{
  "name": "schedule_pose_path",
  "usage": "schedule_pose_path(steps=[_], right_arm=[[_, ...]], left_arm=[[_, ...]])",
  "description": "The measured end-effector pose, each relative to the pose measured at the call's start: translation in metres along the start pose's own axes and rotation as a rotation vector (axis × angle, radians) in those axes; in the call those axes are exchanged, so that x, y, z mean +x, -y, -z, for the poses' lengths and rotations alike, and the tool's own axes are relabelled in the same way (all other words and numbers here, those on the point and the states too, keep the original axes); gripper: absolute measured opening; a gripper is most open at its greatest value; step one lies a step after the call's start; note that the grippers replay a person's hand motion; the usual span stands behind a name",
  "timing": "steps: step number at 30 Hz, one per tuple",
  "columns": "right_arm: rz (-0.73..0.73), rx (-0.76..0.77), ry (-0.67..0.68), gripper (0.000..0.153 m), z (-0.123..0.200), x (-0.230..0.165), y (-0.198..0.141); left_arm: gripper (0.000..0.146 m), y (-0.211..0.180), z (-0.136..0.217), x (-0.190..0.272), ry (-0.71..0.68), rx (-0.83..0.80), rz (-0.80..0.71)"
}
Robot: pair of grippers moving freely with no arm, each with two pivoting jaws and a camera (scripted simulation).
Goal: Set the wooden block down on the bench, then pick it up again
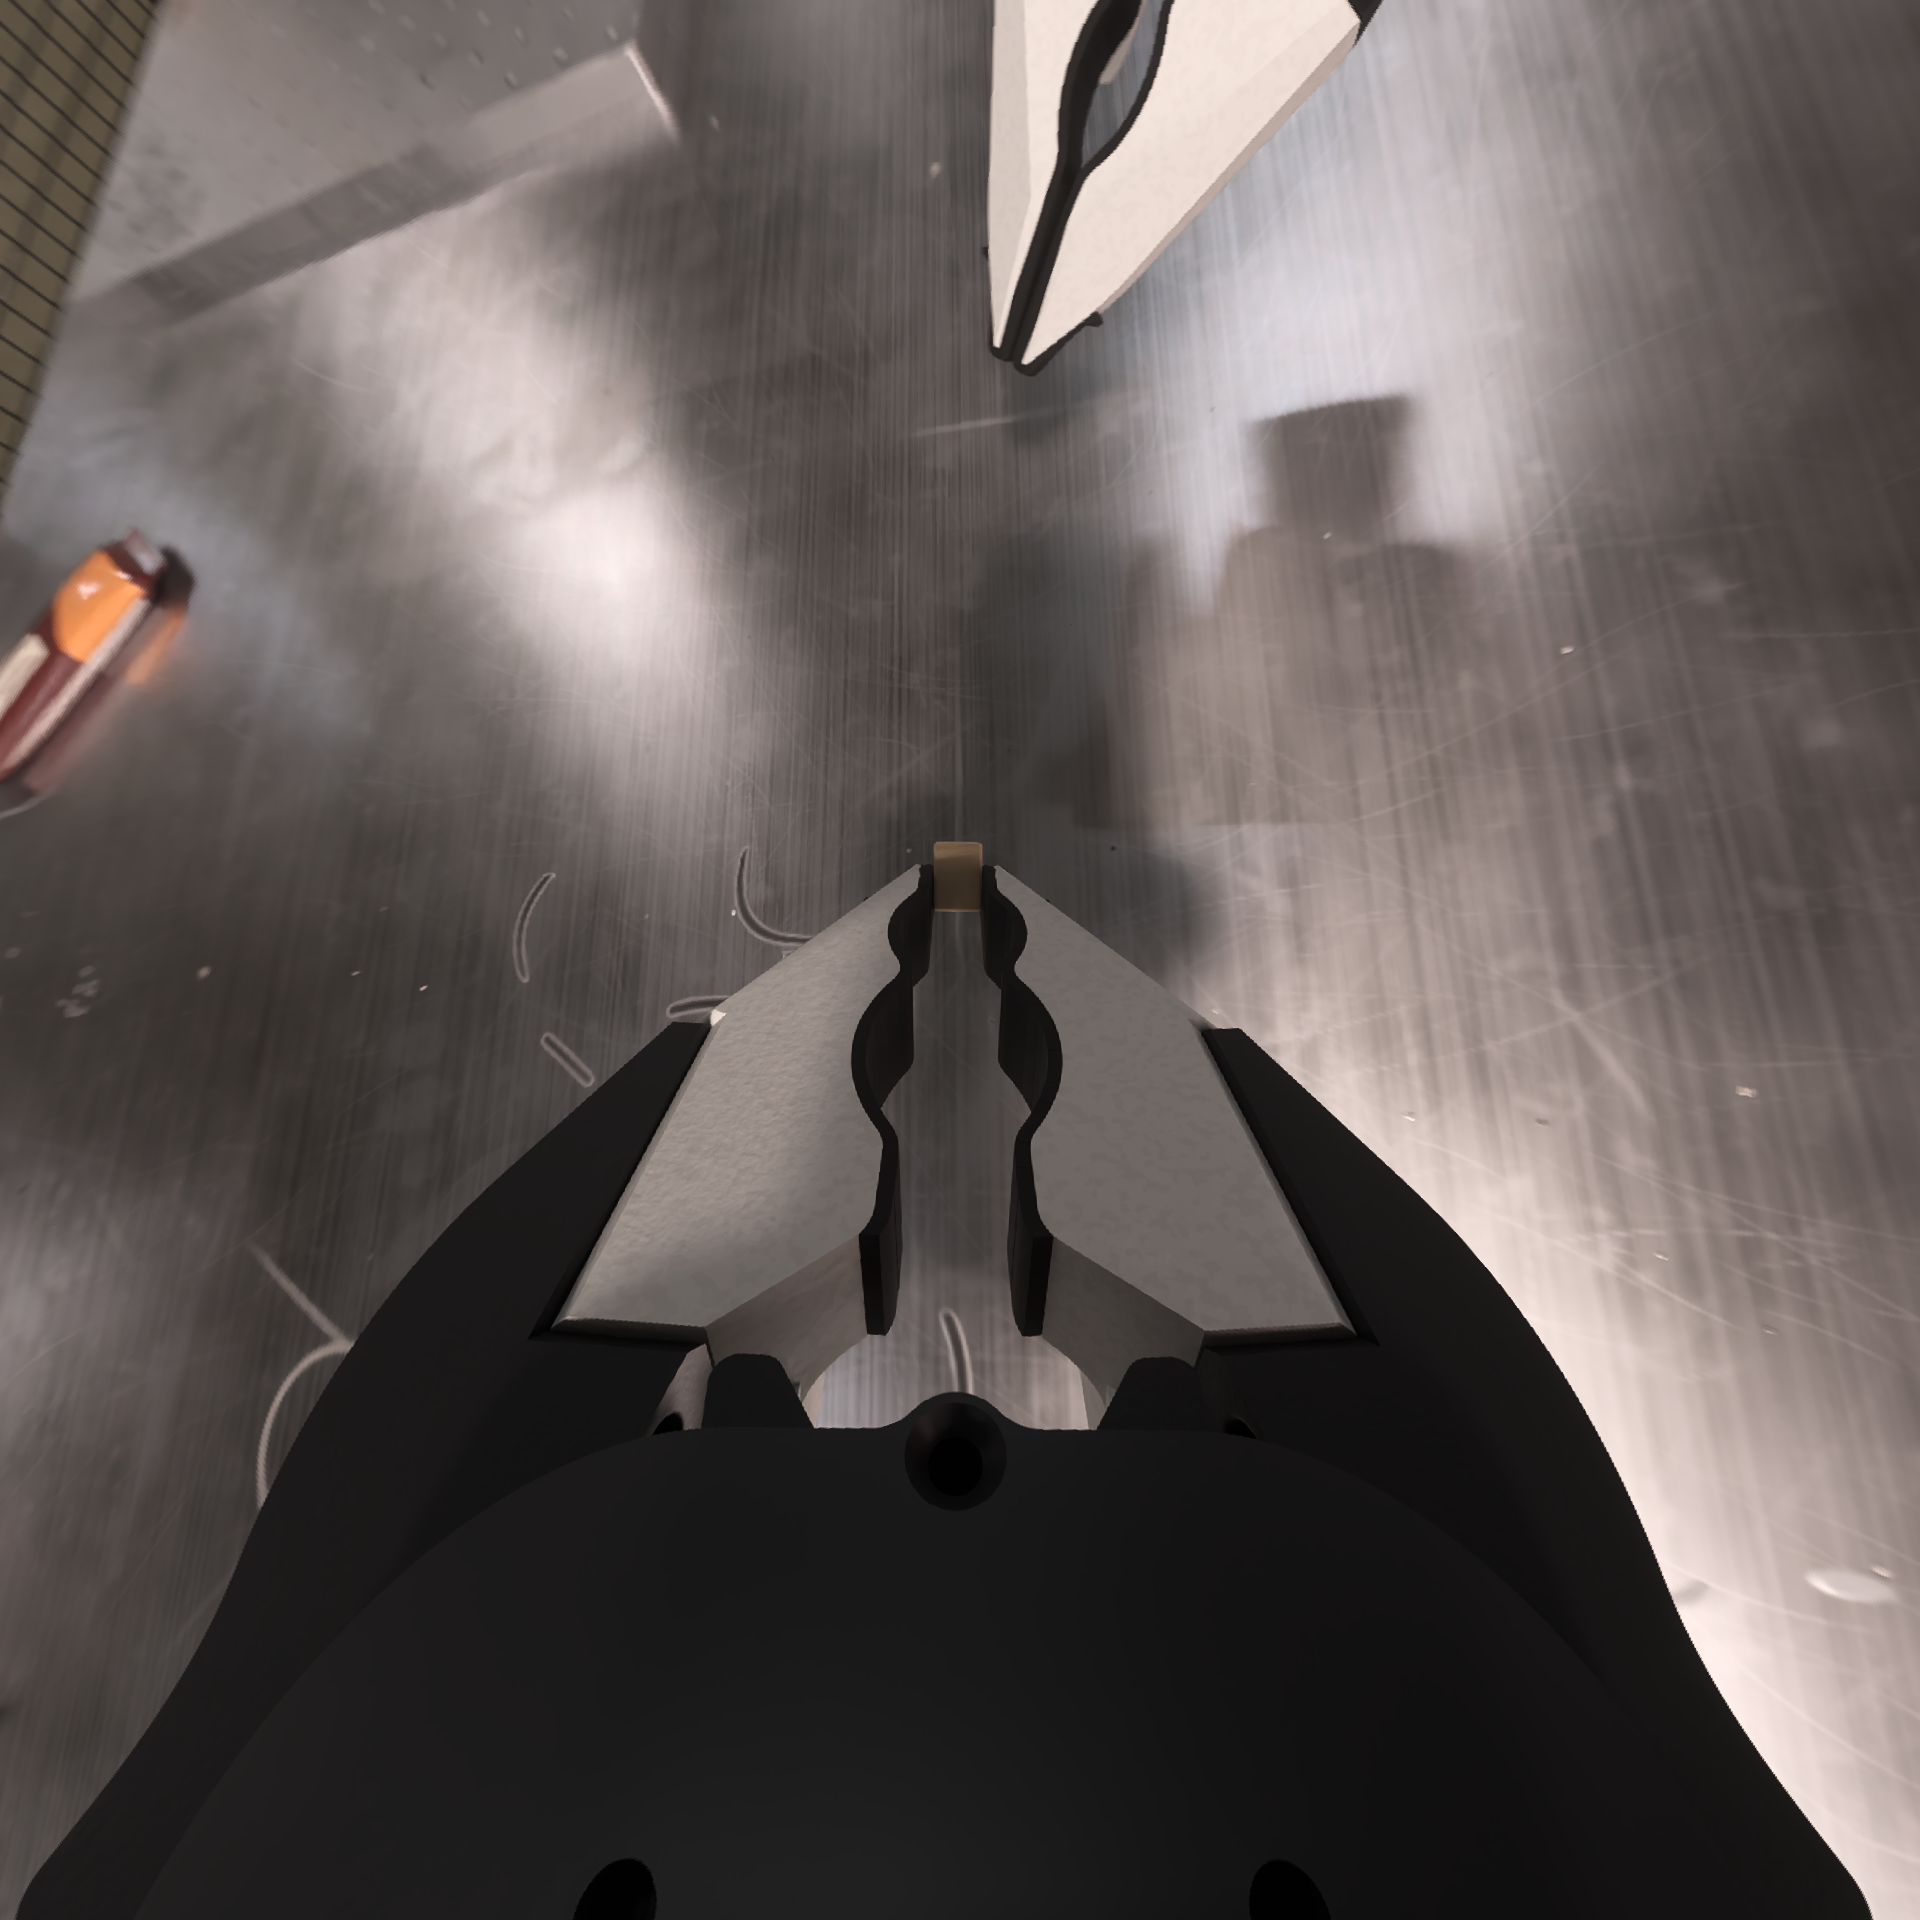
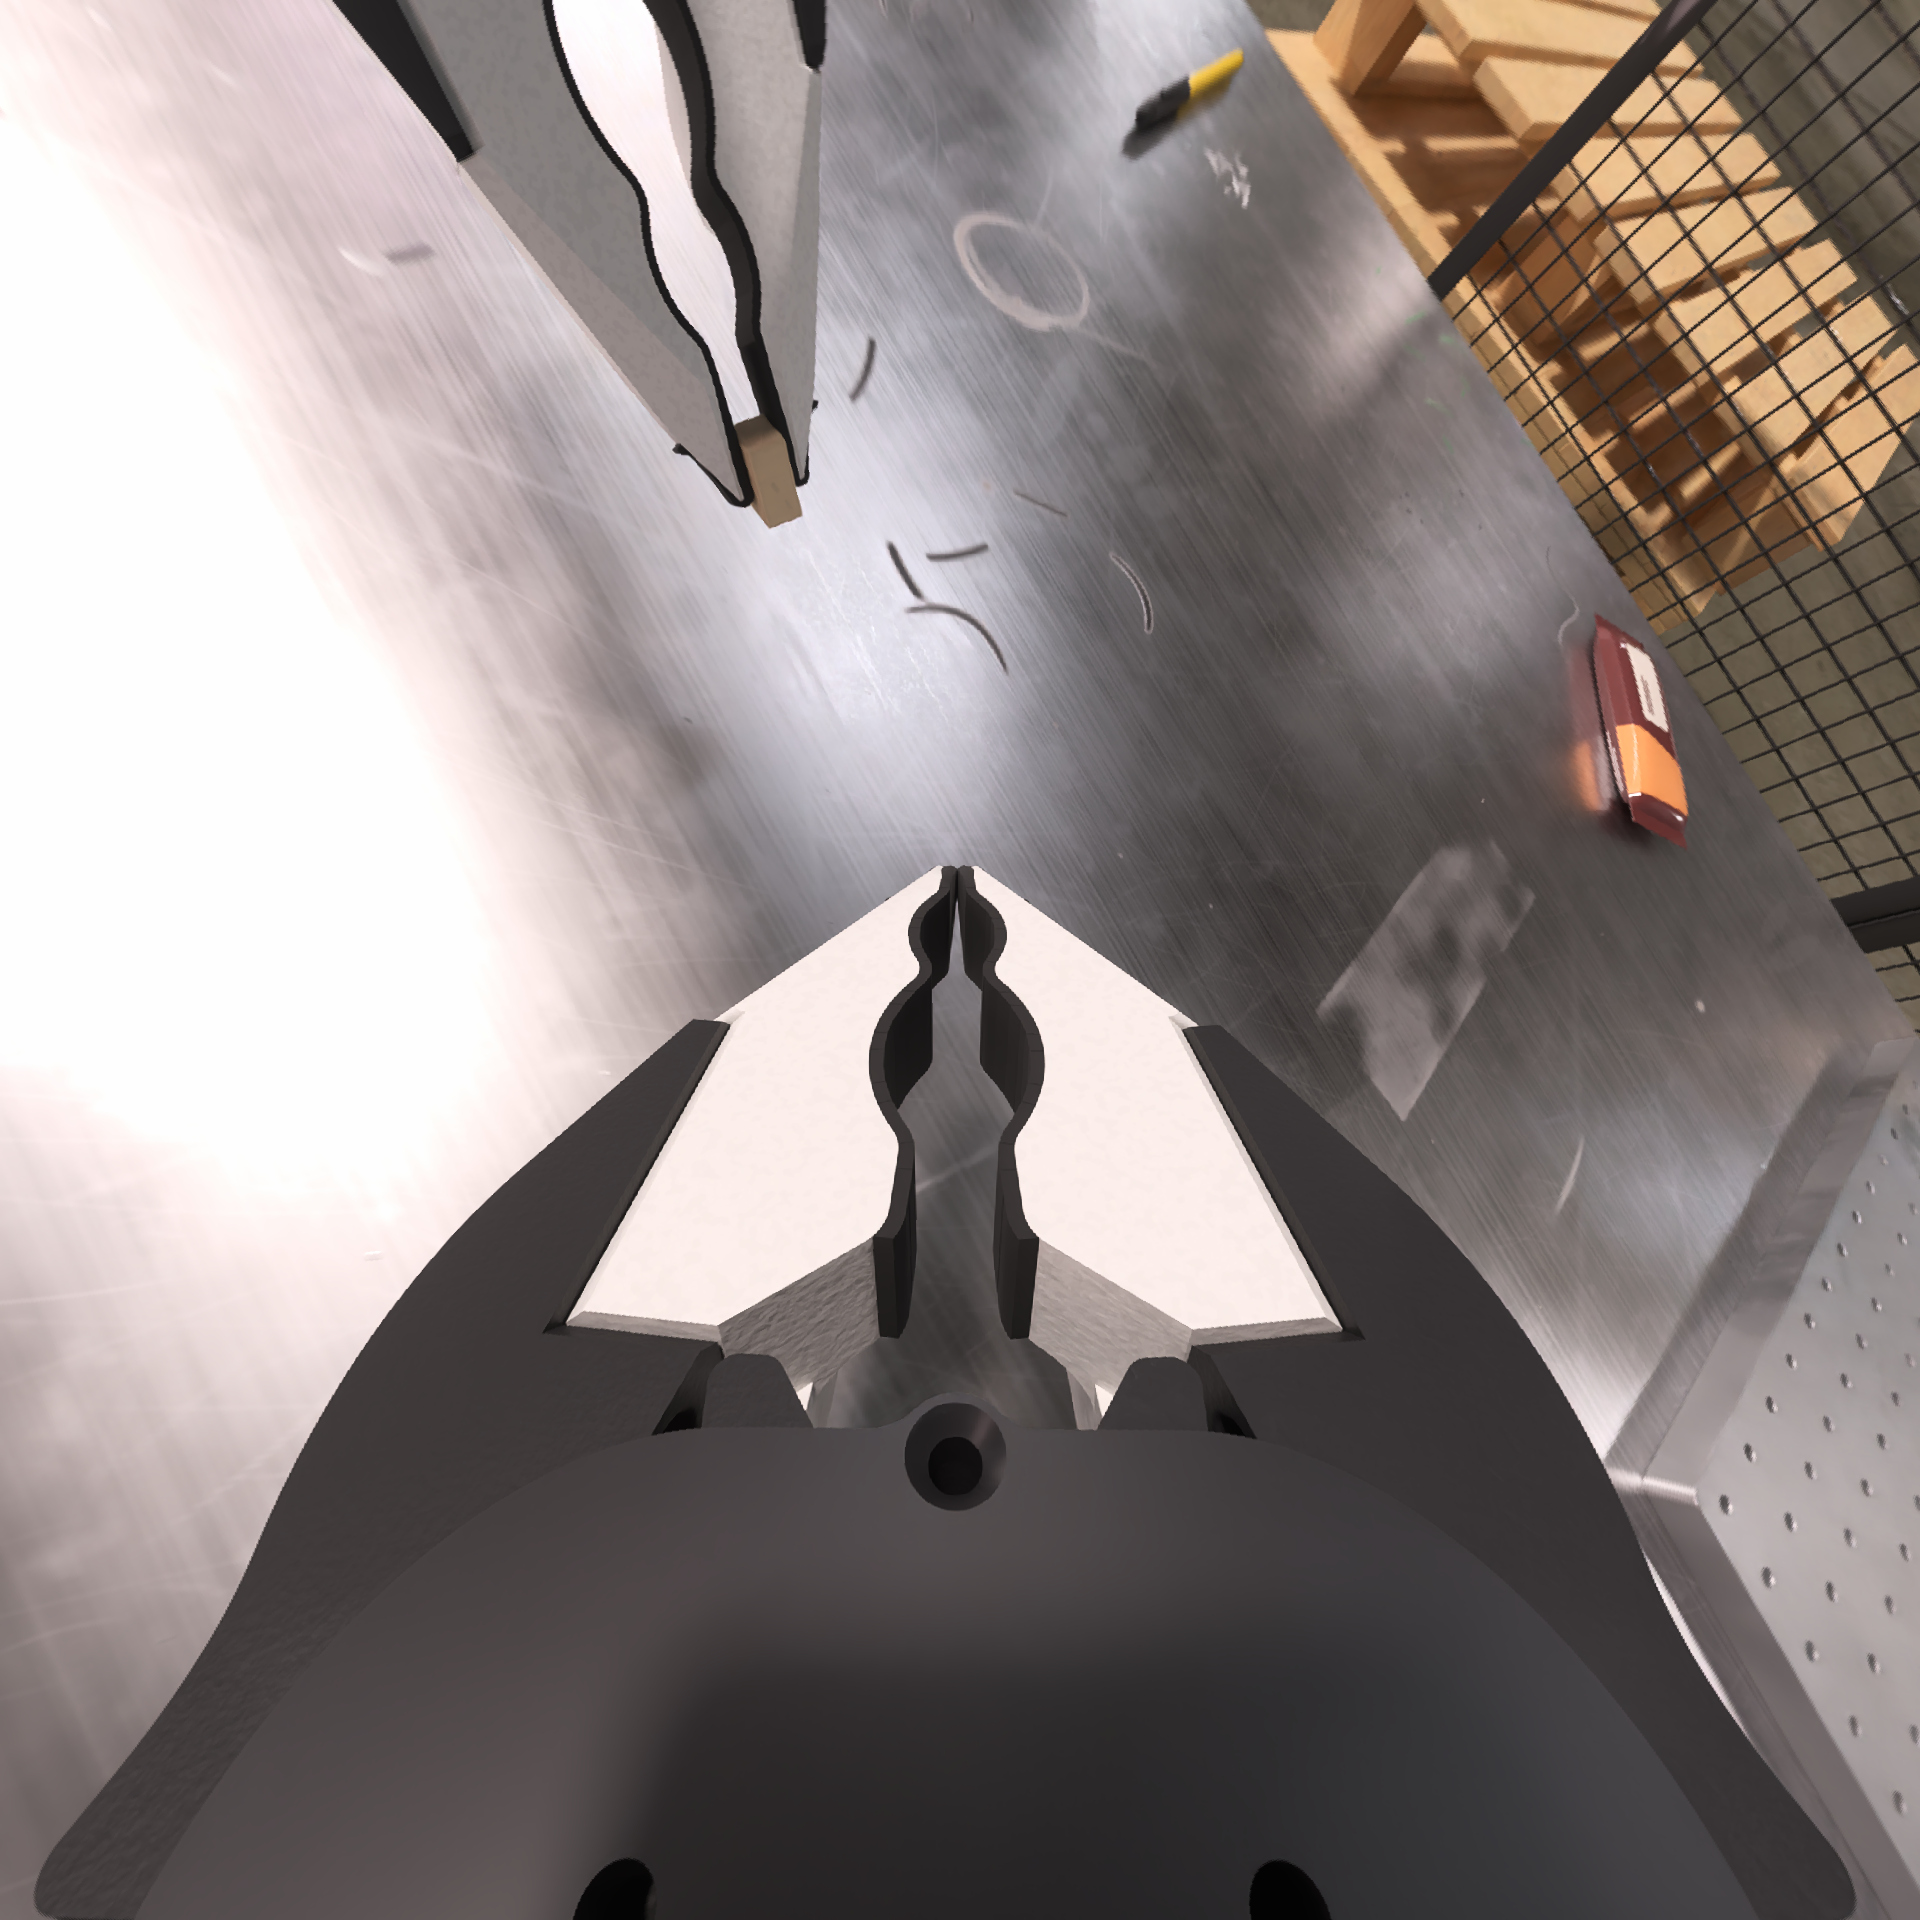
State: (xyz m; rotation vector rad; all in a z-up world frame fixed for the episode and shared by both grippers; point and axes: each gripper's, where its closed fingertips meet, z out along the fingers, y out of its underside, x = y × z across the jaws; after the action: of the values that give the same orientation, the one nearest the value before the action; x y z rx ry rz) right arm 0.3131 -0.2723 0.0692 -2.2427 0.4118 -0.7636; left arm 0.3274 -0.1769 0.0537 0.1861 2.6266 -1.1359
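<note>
A small tan wooden block is pinched between the tips of my left gripper, which is shut on it above the brushed metal bench. In the right wrist view the same block sticks out of the left gripper's tips at the upper middle, held clear of the bench. My right gripper is shut and empty, its tips touching. It also shows at the top of the left wrist view, hanging above the bench.
A red and orange box lies at the left, and also shows in the right wrist view. A perforated metal plate, a yellow and black tool, a wooden pallet behind wire mesh, and a raised metal slab border the bench.
</note>
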Motion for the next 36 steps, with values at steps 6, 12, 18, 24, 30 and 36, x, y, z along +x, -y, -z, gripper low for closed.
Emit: schedule_pose_path(steps=[6, 12, 18, 24, 30, 36], right_arm=[[0.072, -0.126, 0.024, 0.000, -0.042, 0.007, -0.031], [0.036, -0.080, 0.101, 0.000, -0.055, -0.002, -0.037], [0.015, -0.048, 0.111, 0.000, -0.055, -0.002, -0.037], [0.018, -0.049, 0.107, 0.000, -0.055, -0.002, -0.036], [0.018, -0.048, 0.105, 0.000, -0.054, -0.003, -0.036], [0.020, -0.046, 0.102, 0.000, -0.054, -0.003, -0.036]], left_arm=[[0.008, -0.015, -0.032, -0.006, -0.091, -0.124, -0.070], [0.008, -0.021, -0.044, 0.000, -0.187, -0.204, -0.095], [0.008, -0.028, -0.035, -0.002, -0.201, -0.309, -0.168], [0.018, -0.029, -0.035, -0.004, -0.212, -0.318, -0.147], [0.021, -0.022, -0.035, -0.002, -0.203, -0.236, -0.086], [0.008, -0.025, -0.041, -0.004, -0.199, -0.241, -0.059]])
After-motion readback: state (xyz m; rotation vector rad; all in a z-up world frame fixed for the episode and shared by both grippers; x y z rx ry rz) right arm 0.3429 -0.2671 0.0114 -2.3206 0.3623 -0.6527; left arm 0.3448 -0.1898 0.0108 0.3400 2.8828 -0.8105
